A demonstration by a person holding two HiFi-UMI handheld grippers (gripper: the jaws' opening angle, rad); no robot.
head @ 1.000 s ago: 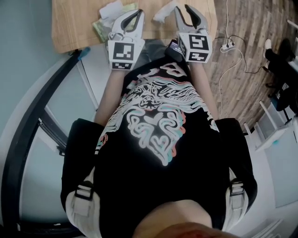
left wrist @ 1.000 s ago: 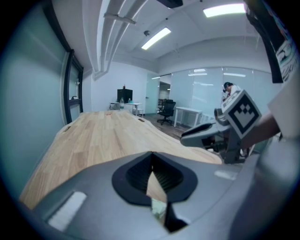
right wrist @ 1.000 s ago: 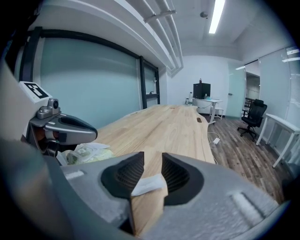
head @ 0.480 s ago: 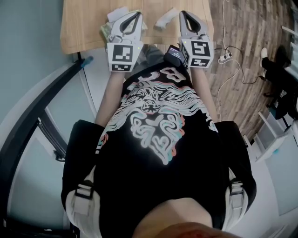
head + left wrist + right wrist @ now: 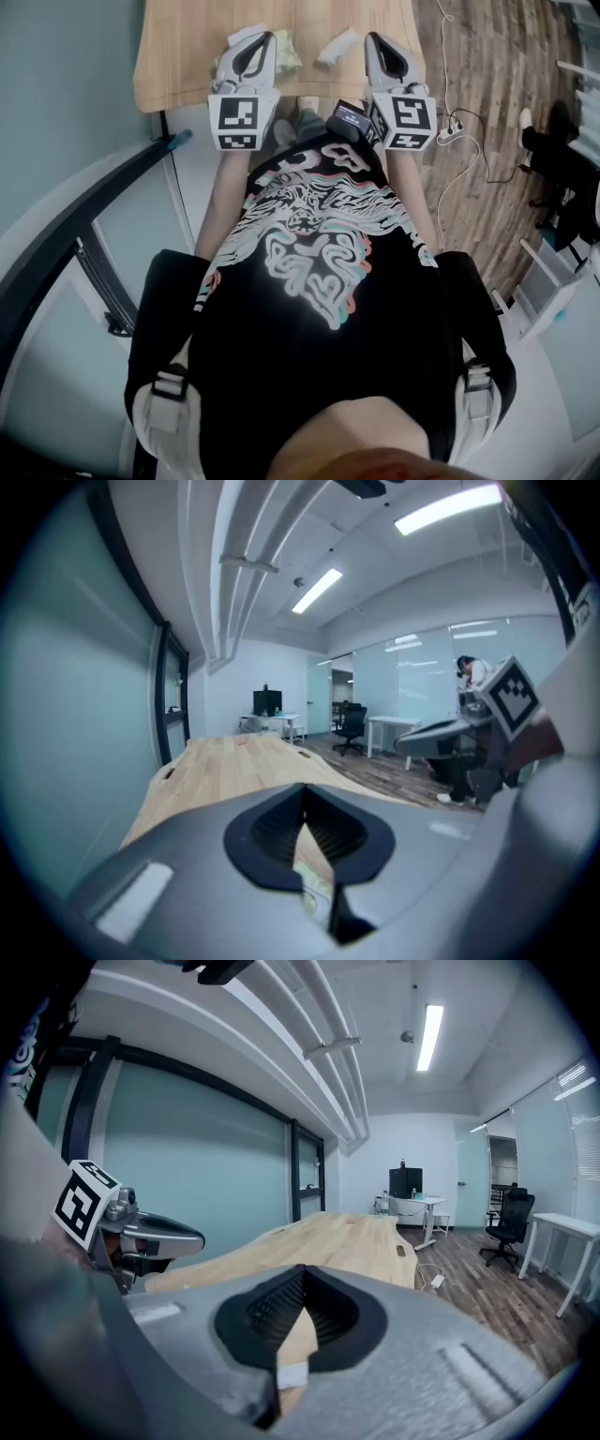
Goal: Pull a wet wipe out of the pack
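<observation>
So the greenish wipe pack [image 5: 286,52] is lying on the wooden desk [image 5: 187,56], up at 12 o'clock in the head view. It's half tucked behind the left gripper [image 5: 262,39], which sits at its 9 o'clock. A loose white wipe [image 5: 336,47] lies on the desk at the pack's 3 o'clock, apart from it. The right gripper [image 5: 374,39] is just past that, at the wipe's 3 o'clock. Both sets of fingers are closed tip to tip with nothing pinched between them.
</observation>
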